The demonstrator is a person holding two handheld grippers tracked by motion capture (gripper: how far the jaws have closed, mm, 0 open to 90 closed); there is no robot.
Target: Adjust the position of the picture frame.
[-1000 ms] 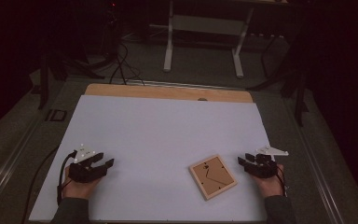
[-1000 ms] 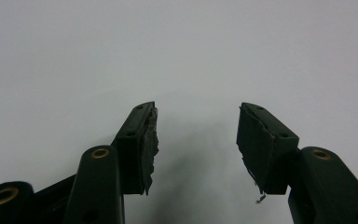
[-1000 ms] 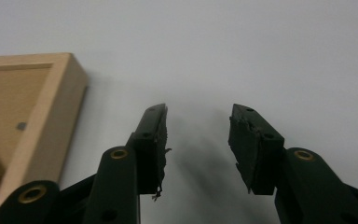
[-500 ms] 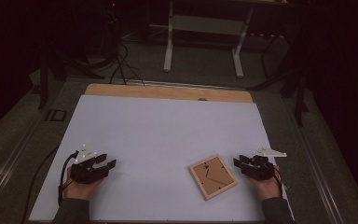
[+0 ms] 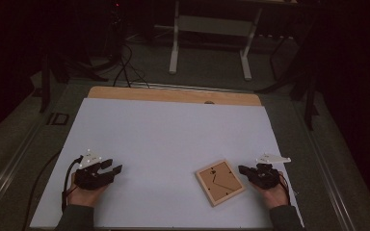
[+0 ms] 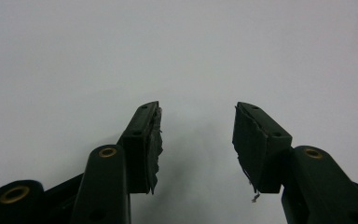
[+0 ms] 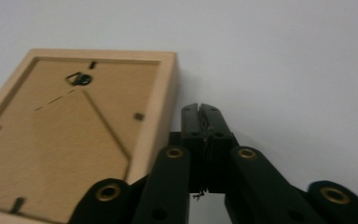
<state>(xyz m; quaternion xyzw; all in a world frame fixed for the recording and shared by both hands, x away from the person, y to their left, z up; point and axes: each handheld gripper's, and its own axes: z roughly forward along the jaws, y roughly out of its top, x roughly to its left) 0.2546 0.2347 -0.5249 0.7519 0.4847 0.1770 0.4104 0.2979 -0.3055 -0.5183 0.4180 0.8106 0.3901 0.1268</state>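
A small wooden picture frame (image 5: pixel 219 182) lies back side up on the white table (image 5: pixel 173 144), near the front right. Its backing board with small metal tabs fills the left of the right gripper view as the frame (image 7: pixel 74 135). My right gripper (image 5: pixel 243 170) rests just right of the frame, its jaws shut with nothing between them; the right gripper (image 7: pixel 200 108) sits beside the frame's edge. At the front left, my left gripper (image 5: pixel 114 168) rests on the table, open. The left gripper (image 6: pixel 196 109) has only bare white table between its jaws.
A wooden strip (image 5: pixel 173 95) runs along the table's far edge. Beyond it stand a white stand (image 5: pixel 209 29) and cables (image 5: pixel 125 67) on the dark floor. A black cable (image 5: pixel 67 178) trails from the left gripper.
Both hands have slid slightly toward the front edge of the table. The frame has not moved.
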